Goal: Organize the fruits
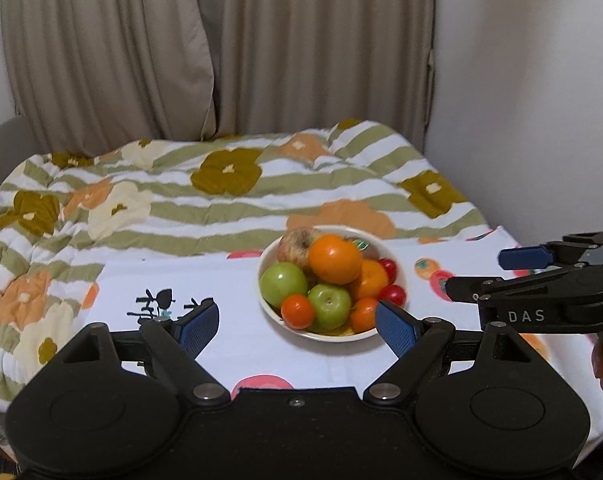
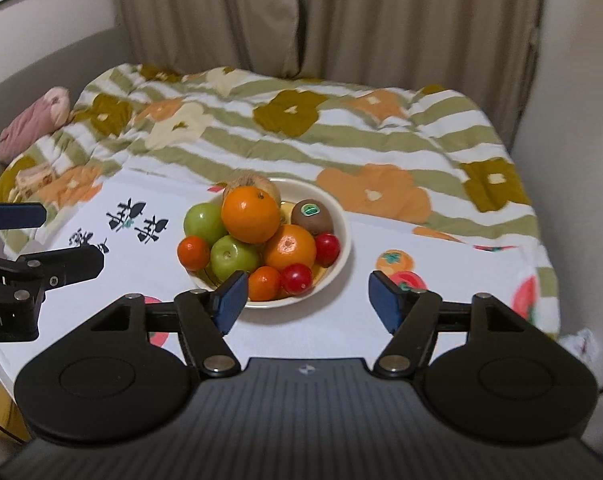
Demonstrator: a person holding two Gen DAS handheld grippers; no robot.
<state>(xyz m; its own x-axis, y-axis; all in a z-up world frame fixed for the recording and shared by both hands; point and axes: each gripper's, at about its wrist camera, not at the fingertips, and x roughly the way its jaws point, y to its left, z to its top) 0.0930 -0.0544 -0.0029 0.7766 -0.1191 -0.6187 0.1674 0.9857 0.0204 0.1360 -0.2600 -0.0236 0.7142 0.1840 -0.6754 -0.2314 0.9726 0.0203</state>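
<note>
Fruit heaped in bowl on cloth-covered worktop, evidently gathered for tidiness; left hand-held gripper and right hand-held gripper both open, empty, clear of bowl.

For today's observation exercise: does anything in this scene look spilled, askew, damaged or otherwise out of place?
Nothing is spilled or damaged. The bowl sits upright on the white cloth, with every fruit inside. The one thing to watch is the large orange, perched on top of the heap. Both grippers, left and right, are open and empty.
</note>
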